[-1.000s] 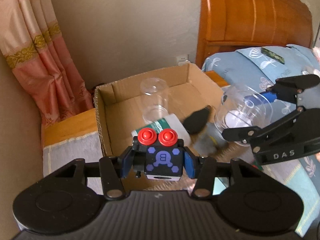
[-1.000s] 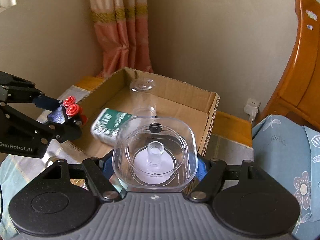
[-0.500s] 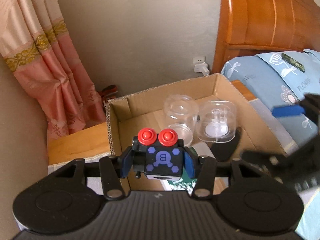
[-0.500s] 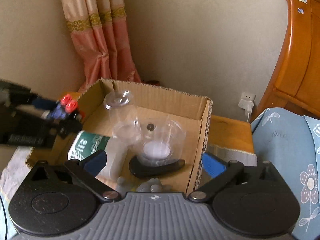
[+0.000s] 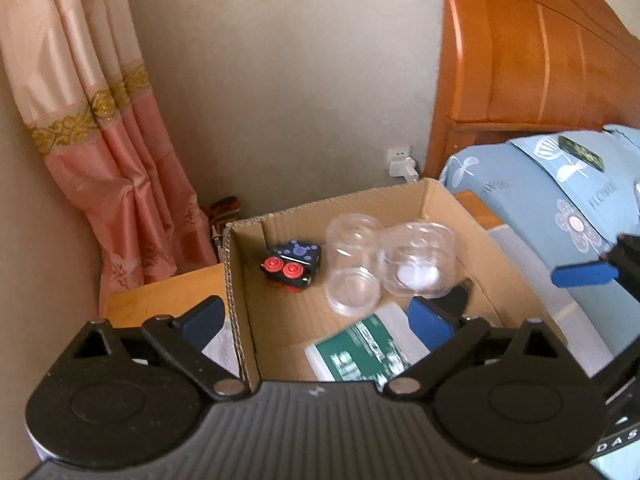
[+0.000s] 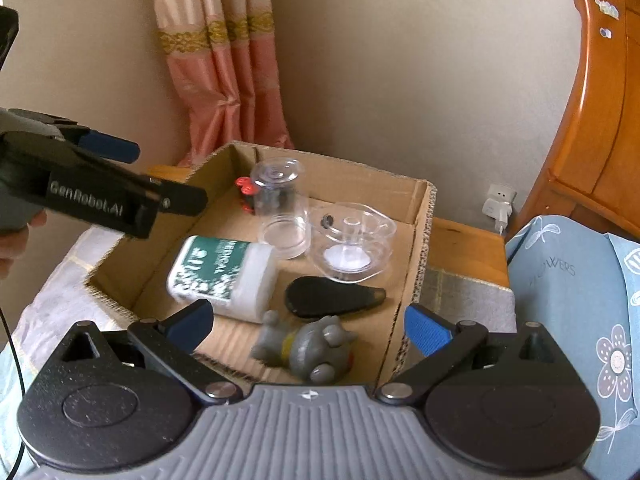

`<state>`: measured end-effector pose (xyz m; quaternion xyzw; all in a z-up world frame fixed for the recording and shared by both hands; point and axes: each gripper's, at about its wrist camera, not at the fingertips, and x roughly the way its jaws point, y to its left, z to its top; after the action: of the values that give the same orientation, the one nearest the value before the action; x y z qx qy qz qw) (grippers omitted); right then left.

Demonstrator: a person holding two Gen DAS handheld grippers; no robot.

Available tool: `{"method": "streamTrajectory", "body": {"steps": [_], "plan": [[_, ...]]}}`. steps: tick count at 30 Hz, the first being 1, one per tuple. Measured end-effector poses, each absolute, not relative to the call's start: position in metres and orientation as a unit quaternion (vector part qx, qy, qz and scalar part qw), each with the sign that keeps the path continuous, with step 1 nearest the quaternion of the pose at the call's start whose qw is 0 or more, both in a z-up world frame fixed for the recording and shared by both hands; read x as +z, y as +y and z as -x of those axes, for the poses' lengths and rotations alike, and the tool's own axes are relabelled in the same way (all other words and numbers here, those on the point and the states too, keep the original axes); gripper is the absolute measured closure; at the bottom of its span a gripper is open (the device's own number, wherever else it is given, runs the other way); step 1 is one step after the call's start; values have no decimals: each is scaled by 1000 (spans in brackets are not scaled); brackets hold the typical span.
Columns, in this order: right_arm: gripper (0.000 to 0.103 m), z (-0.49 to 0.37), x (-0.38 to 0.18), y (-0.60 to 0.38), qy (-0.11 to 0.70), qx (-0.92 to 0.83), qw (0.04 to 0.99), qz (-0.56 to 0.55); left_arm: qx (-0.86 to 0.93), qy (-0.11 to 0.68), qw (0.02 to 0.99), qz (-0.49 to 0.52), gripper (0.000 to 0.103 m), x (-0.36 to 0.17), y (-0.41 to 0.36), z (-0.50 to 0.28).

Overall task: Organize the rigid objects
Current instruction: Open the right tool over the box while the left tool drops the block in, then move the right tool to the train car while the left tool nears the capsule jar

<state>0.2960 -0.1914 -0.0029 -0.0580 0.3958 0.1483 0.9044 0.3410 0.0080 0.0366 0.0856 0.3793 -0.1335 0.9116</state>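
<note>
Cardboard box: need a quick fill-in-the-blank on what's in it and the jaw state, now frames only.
1. The black cube with red buttons lies inside the ____.
2. The jaws of both the left gripper and the right gripper are ____.
3. The clear jar stands mouth ____.
4. The grey toy lies at the box's ____ end in the right wrist view.

Missing words: box; open; down; near

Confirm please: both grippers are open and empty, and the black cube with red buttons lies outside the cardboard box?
Not quite. The black cube lies inside the cardboard box, at its far corner, as the left wrist view shows. Both grippers, left and right, are open and empty.
</note>
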Motion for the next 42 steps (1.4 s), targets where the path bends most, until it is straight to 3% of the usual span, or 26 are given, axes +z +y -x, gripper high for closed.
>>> {"method": "streamTrajectory", "body": {"steps": [13,29,42], "plan": [[0,-238,8,-189,381,146,911,52,-125,367,917,-97,4,50,10,-269],[0,-219,-62,-224,413,81,906,-48,-77,425,901,-37,3,-34,15,-193],[0,-252,-91,-245,424,34,901,-81,-40,434,899,-32,3,-51,26,-184]]}}
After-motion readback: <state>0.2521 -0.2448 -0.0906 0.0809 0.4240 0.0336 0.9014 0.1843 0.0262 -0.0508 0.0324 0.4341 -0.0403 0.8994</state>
